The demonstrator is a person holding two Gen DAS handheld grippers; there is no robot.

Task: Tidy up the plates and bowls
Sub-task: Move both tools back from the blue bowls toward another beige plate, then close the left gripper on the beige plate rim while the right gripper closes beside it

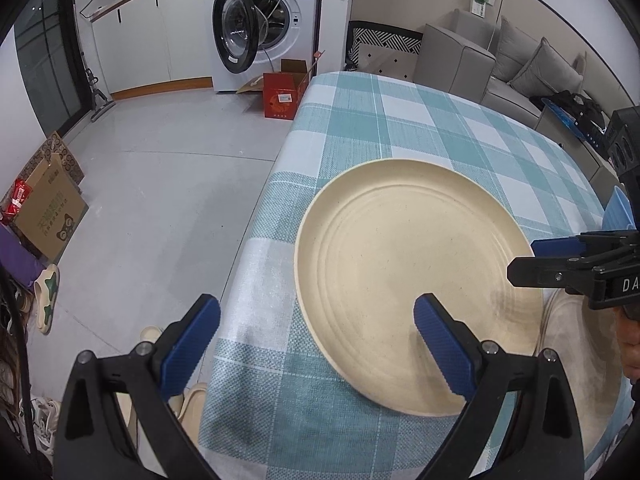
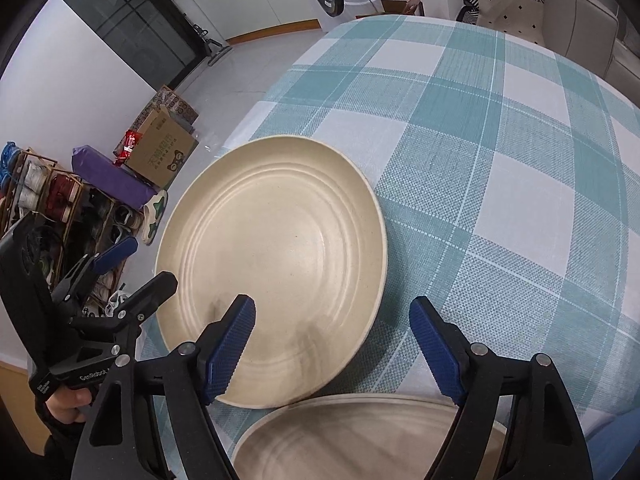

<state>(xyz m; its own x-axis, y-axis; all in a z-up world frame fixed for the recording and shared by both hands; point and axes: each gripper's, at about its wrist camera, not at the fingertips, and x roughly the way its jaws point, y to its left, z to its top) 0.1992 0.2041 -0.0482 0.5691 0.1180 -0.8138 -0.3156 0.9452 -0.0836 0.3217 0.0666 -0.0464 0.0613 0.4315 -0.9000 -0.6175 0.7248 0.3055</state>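
The far half of the checked surface (image 2: 500, 140) is bare, so a tool can move there freely. Near the edge, a cream plate (image 2: 276, 252) and a second plate (image 2: 360, 436) just beside it fill the room.

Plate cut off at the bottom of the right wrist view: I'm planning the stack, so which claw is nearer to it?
Right. The right claw hangs open above that plate's far rim; the left claw is further left, over the other plate's edge.
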